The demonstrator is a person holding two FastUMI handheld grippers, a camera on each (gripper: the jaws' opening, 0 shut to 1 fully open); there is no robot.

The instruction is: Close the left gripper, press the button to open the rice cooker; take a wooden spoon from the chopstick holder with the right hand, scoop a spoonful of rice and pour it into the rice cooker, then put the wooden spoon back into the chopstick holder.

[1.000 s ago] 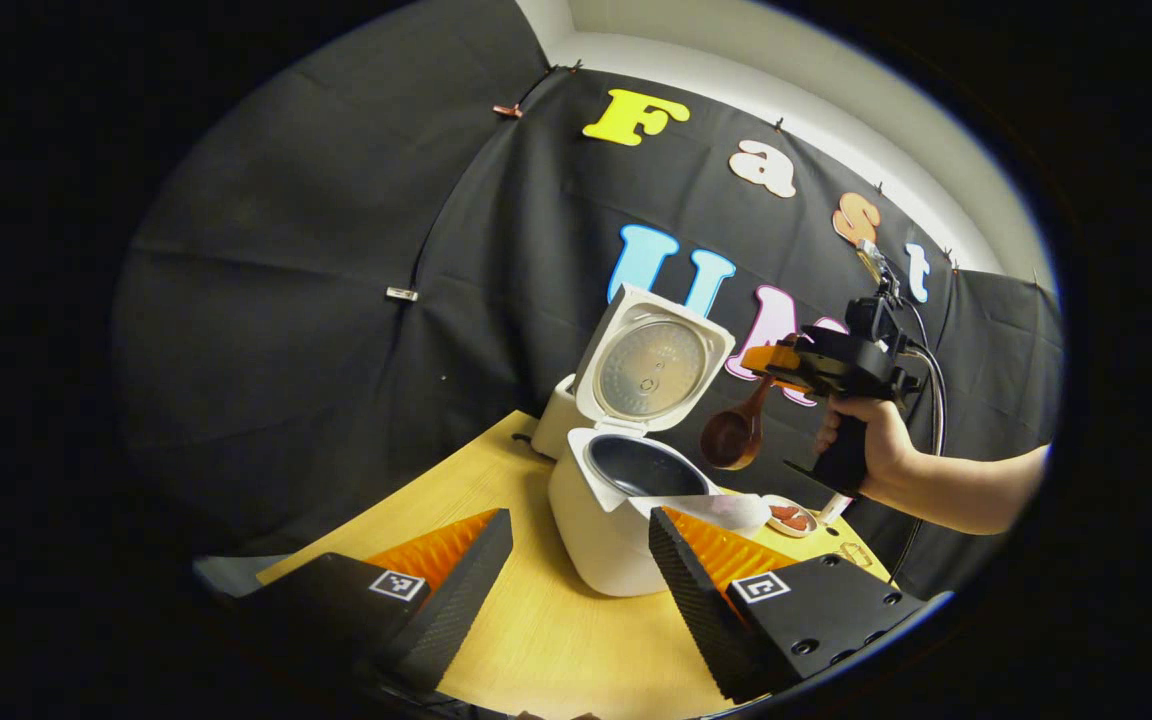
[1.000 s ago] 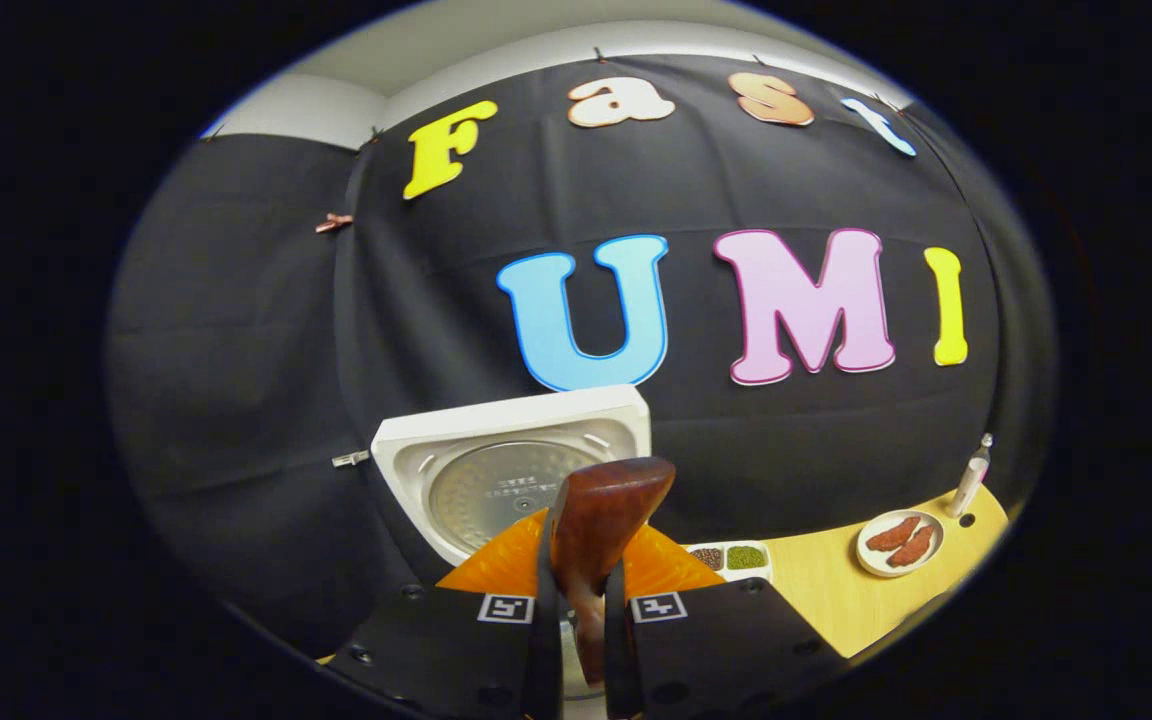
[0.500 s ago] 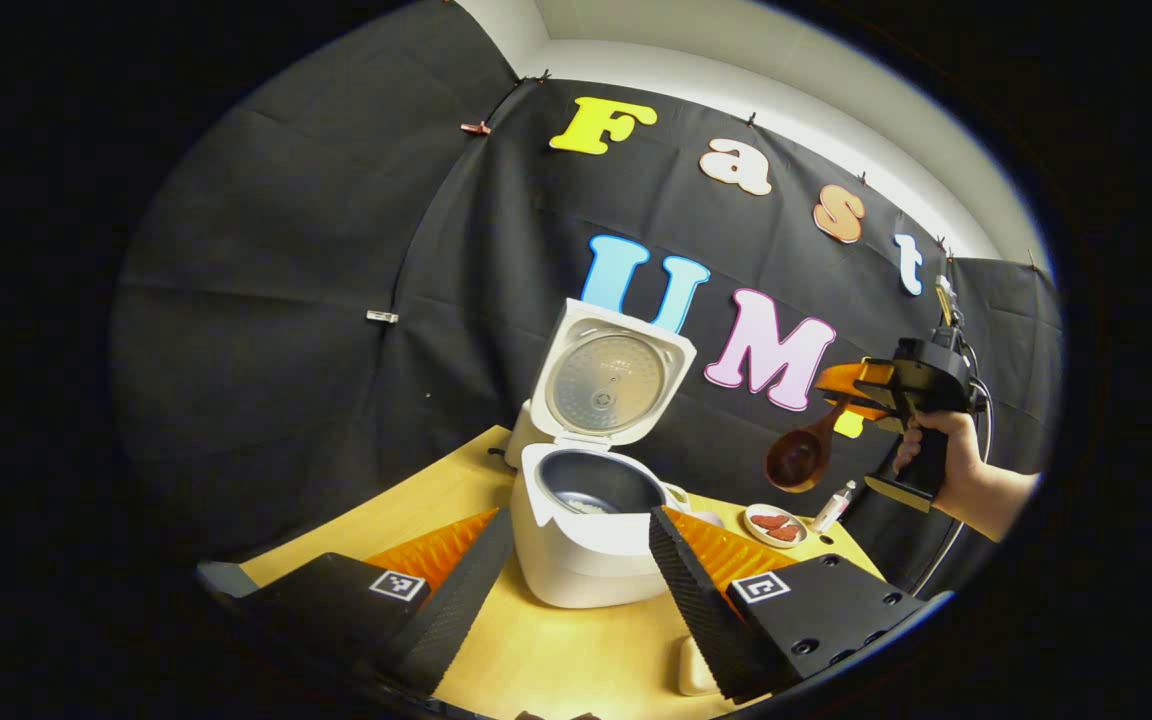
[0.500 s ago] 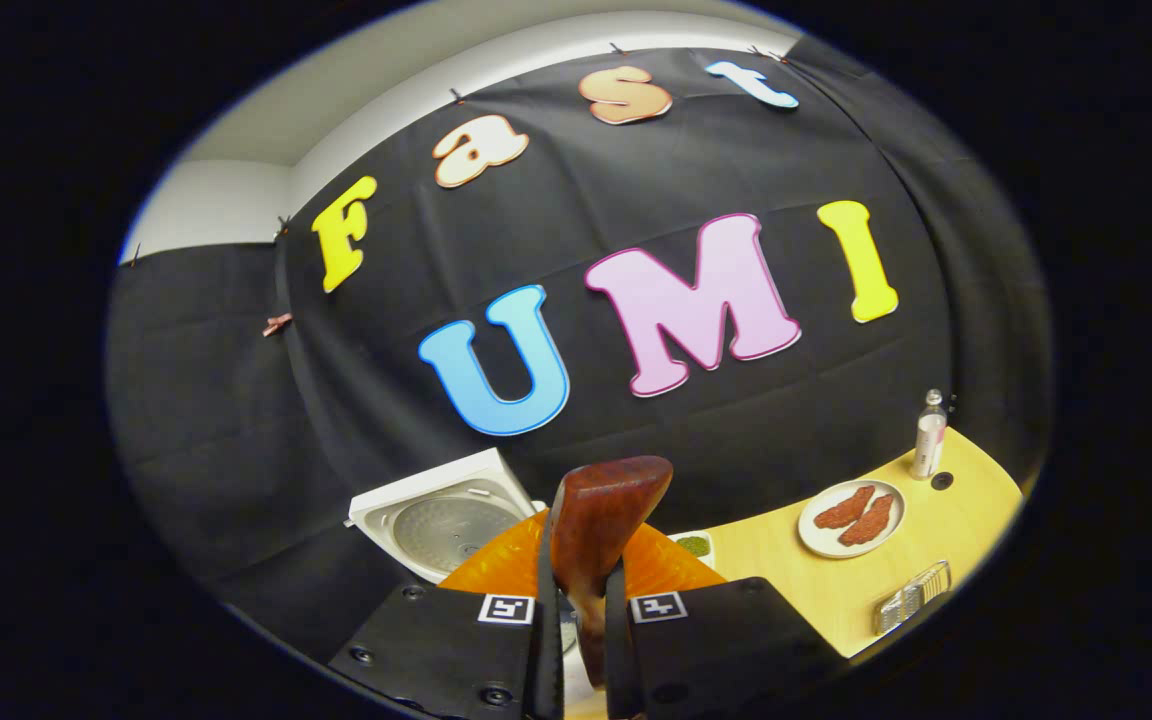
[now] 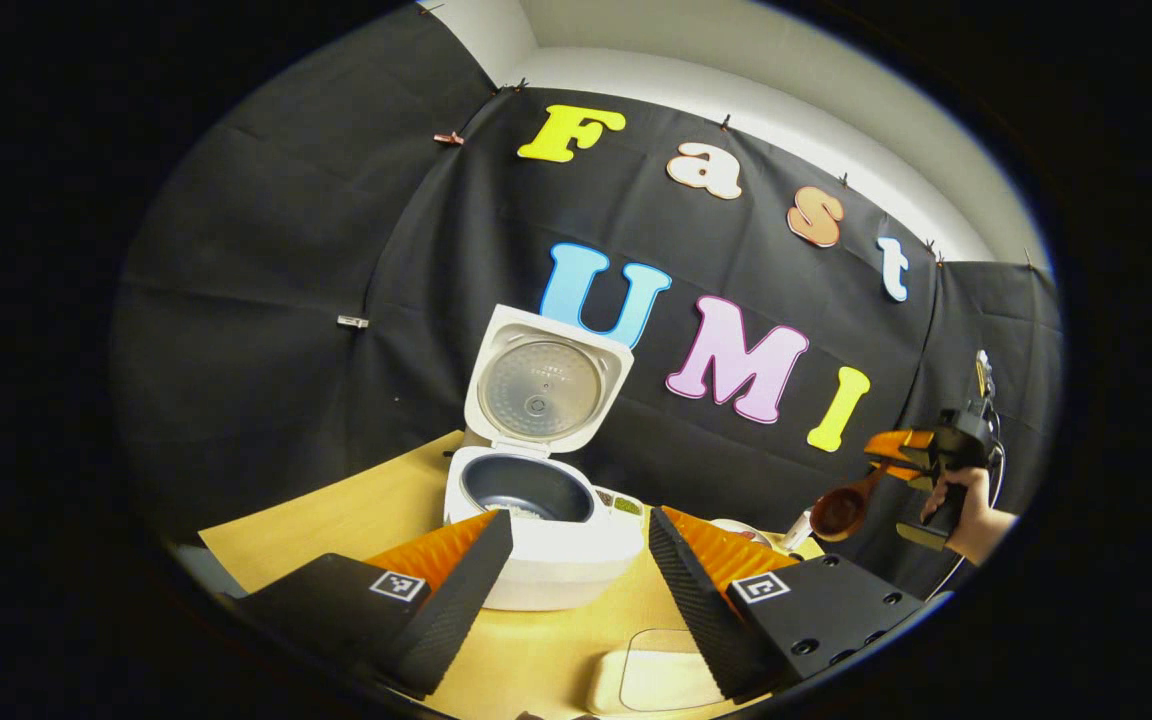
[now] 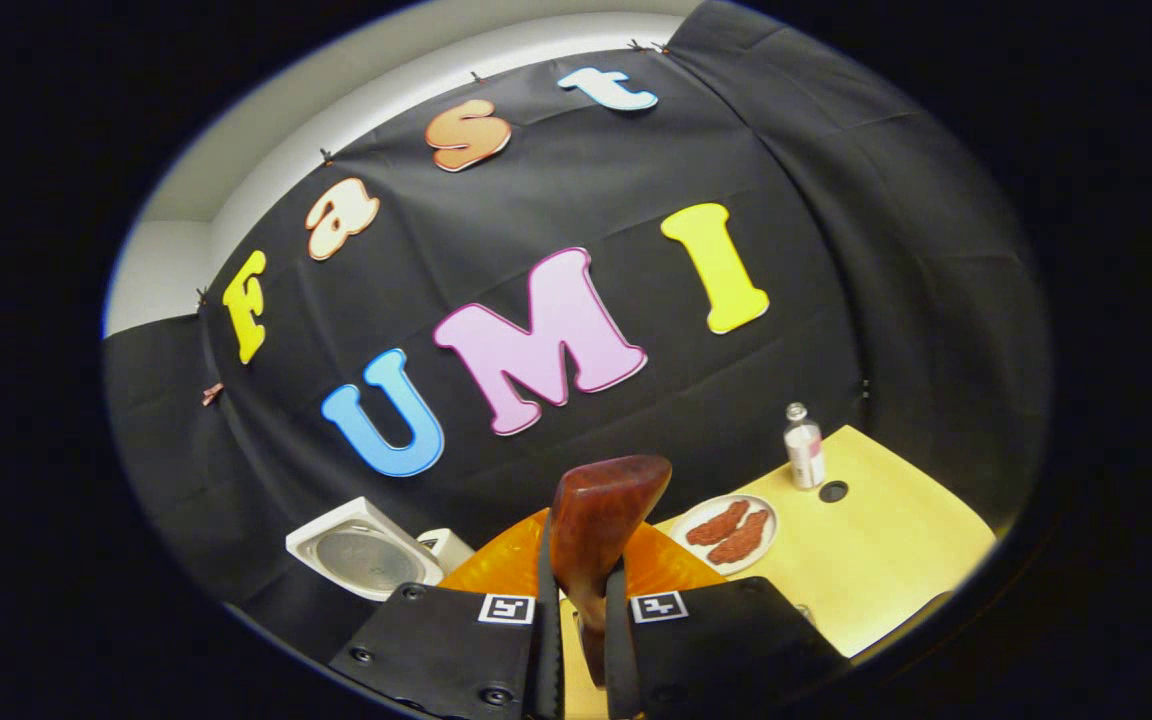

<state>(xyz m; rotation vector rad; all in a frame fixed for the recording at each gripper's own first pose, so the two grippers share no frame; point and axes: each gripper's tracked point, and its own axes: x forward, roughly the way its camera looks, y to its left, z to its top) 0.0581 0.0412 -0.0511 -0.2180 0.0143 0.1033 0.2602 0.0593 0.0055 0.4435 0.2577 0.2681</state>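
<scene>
The cooker is seen in the left gripper view standing on the bench with its lid raised upright and the dark pot exposed; a few pale grains seem to lie at the pot's near rim, though that cannot be told for sure. The left tongs are held wide apart, low over the bench and just in front of the cooker, with nothing between the fingers. A pale tray is seen on the bench below them. At the far right of the same view, the right tongs are gripped by a hand well apart from the cooker, and the spoon is hung from them with its bowl downward, above the bench's right end. In the right gripper view, the right tongs are pressed narrowly on the spoon, whose bowl is seen rising ahead of the fingers. Beyond it, a plate with reddish pieces and a small bottle are seen on the bench, with the cooker's lid lower left. The holder cannot be made out.
</scene>
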